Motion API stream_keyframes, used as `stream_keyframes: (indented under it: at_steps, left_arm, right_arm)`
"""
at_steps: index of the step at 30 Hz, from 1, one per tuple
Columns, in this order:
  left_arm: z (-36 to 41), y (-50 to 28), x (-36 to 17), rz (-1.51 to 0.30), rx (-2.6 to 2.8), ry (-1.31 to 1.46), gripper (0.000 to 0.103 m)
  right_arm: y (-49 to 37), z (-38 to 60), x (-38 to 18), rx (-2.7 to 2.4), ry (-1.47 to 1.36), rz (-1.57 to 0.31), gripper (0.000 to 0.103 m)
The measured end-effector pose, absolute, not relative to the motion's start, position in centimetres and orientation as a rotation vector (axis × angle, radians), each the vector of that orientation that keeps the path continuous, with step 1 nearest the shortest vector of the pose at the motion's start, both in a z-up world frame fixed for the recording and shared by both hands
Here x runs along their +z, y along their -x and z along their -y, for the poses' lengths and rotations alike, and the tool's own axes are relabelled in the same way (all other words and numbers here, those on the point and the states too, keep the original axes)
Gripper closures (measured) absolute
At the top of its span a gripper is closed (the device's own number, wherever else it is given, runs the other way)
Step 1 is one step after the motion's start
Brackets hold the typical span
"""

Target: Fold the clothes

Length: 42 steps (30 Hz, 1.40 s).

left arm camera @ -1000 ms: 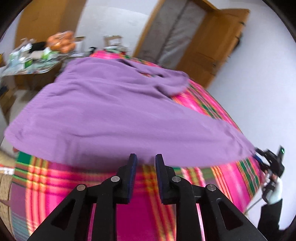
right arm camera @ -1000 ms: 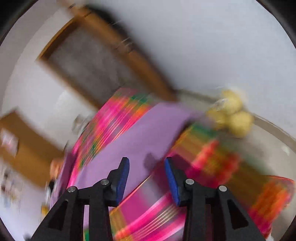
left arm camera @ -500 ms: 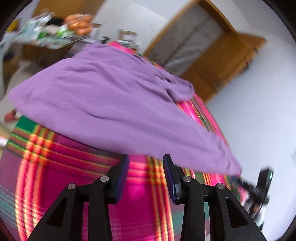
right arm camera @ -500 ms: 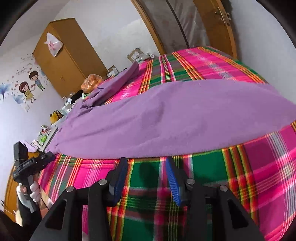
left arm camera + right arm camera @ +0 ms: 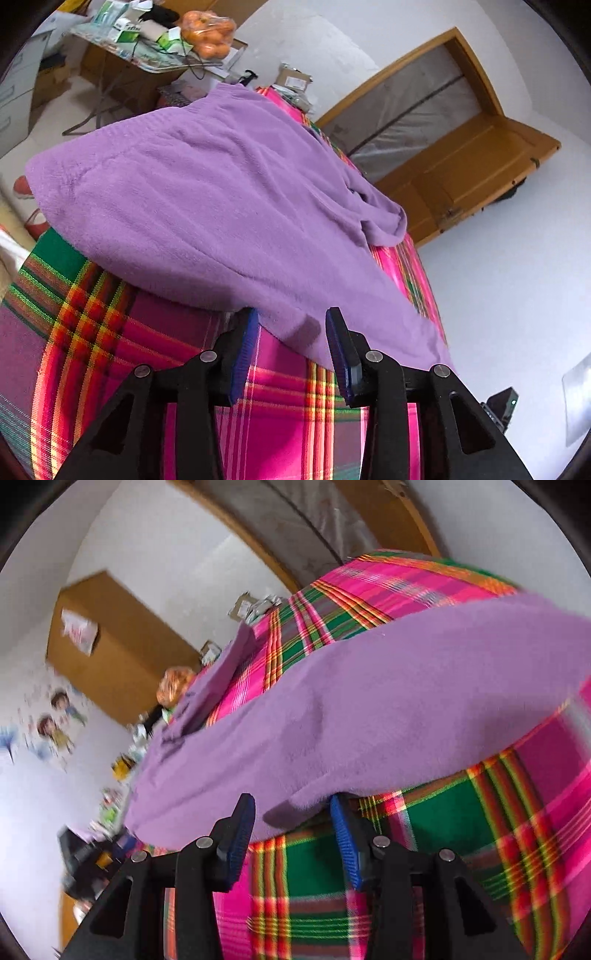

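Both claws, left claw [image 5: 291, 328] and right claw [image 5: 291, 814], gape, straddling purple garment [image 5: 221, 206] hem.

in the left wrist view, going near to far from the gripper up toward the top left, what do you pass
left gripper → plaid bedcover → purple fleece garment → cluttered table → bag of oranges

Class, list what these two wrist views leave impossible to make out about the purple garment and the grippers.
- Purple garment: its type; left wrist view shows only bunched fleece.
- Its near hem, right wrist view: motion blur hides whether the right gripper touches it.
- Left gripper: jaws open at the hem; contact unclear.
- Plaid bedcover: cut off by the frame.
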<state>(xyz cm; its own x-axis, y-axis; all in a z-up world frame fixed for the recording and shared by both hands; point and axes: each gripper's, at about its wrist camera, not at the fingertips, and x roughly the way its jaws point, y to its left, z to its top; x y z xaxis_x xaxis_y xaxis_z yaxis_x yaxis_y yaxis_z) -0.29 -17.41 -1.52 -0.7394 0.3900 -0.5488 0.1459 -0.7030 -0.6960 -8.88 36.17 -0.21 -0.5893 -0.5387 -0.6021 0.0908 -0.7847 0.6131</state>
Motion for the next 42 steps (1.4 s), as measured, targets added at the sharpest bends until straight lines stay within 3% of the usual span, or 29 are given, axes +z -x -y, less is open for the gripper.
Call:
stream_keyframes:
  at_steps: [1,3,5,6,12,26,34,38,42]
  left_arm:
    - [17.5,0.3,-1.5,1.141,2.565,1.064,0.065]
    - [17.6,0.4,-1.6,1.142,2.581,1.072,0.078]
    - [17.7,0.7,-1.9,1.150,2.600,1.086,0.092]
    - [17.8,0.8,-2.0,1.158,2.602,1.092,0.094]
    - [17.9,0.1,-1.3,1.142,2.627,1.042,0.100]
    - [17.6,-5.1,-0.5,1.078,2.652,0.986,0.103]
    - [19.0,-5.9,-1.4,1.051,2.681,1.020,0.099]
    - [21.5,-6.0,-0.8,1.126,2.760,0.973,0.075]
    - [24.8,-5.2,-1.2,1.230,2.842,0.977,0.064]
  right_arm:
    - [8.9,-36.4,-0.3,-2.388,-1.168,0.792,0.062]
    - [9.0,-36.8,-0.5,-2.384,-1.177,0.837,0.073]
    - [9.1,-36.9,-0.9,-2.407,-1.194,0.838,0.094]
    - [9.0,-37.0,-1.0,-2.409,-1.193,0.843,0.095]
    - [8.8,-37.3,-1.2,-2.407,-1.155,0.855,0.100]
    - [5.1,-38.9,0.4,-2.406,-1.093,0.816,0.100]
    - [4.9,-39.9,-1.7,-2.374,-1.152,0.882,0.099]
    - [5.1,-39.6,-1.4,-2.379,-1.141,0.879,0.088]
    - [5.4,-39.4,-1.2,-2.407,-1.137,0.873,0.085]
